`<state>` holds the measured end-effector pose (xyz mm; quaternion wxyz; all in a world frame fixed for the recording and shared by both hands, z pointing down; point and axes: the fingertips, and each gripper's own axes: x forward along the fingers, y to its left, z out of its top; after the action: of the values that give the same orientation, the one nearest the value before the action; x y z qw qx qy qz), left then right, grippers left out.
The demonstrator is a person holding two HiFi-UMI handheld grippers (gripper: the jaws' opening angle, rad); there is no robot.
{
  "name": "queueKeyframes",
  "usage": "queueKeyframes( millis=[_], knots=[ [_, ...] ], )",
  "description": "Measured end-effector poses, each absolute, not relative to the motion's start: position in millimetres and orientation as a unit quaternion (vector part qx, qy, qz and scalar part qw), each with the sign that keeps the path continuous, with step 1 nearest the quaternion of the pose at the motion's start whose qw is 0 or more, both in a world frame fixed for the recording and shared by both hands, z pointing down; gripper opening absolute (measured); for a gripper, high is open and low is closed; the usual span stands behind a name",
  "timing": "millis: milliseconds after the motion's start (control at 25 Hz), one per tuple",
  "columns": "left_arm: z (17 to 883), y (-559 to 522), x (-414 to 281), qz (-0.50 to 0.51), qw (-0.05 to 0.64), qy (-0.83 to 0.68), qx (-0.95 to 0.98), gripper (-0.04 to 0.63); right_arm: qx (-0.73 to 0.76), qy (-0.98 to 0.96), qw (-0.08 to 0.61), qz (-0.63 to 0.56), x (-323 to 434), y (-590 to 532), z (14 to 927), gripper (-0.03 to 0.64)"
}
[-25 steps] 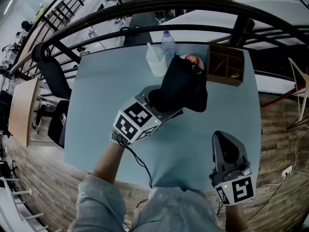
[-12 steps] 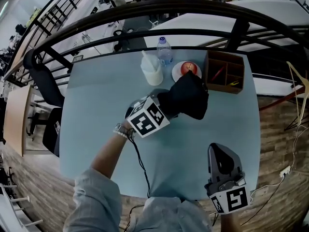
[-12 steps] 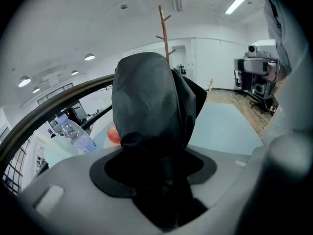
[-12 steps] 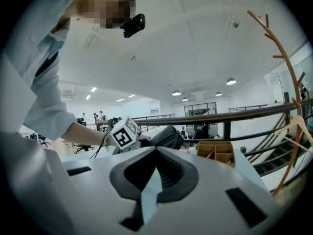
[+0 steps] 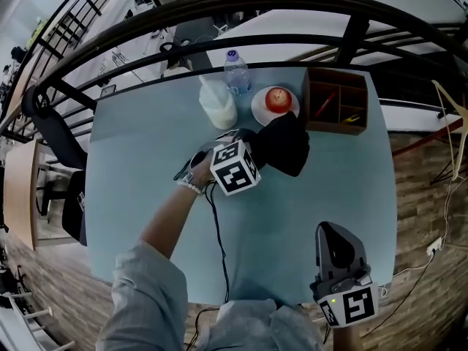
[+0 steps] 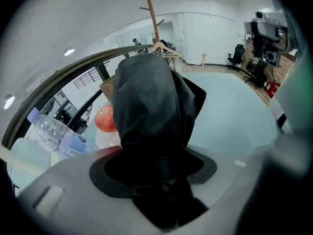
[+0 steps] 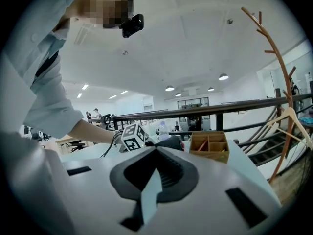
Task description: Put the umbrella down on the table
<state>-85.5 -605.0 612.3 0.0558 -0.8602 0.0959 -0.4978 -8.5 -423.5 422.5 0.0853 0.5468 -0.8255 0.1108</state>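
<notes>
Tabletop (image 5: 146,159): left claw (image 5: 256,143) clamps umbrella (image 5: 285,146); right gripper view alone shows right claw (image 7: 155,156) closed.

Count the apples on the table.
1. The apple sits on a white plate at the far edge of the table, between the water bottle and the wooden organizer. The umbrella could hide others.

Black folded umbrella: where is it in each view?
Head view: black folded umbrella, upper centre, in the left gripper.
Left gripper view: umbrella fills the centre, between the jaws.
Right gripper view: umbrella small, dead centre, above the jaws.
Shared landmark: black metal railing behind the table.
</notes>
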Motion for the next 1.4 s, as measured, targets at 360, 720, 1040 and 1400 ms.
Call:
queueKeyframes(
  millis=[360,720,1040,1400],
  knots=[
    [661,-620,-84,-0.575,0.118,0.067,-0.807,0.258,0.563,-0.814,0.084,0.116,-2,-422,431,-0.005],
    [667,-620,-83,-0.588,0.101,0.073,-0.799,0.259,0.557,-0.816,0.084,0.128,-4,-417,437,-0.005],
    [656,-623,-85,-0.541,0.045,0.120,-0.831,0.302,0.552,-0.822,0.075,0.120,-3,-414,429,-0.005],
    [617,-622,-87,-0.473,-0.014,0.185,-0.862,0.304,0.539,-0.831,0.078,0.115,-3,-409,421,-0.005]
  ],
)
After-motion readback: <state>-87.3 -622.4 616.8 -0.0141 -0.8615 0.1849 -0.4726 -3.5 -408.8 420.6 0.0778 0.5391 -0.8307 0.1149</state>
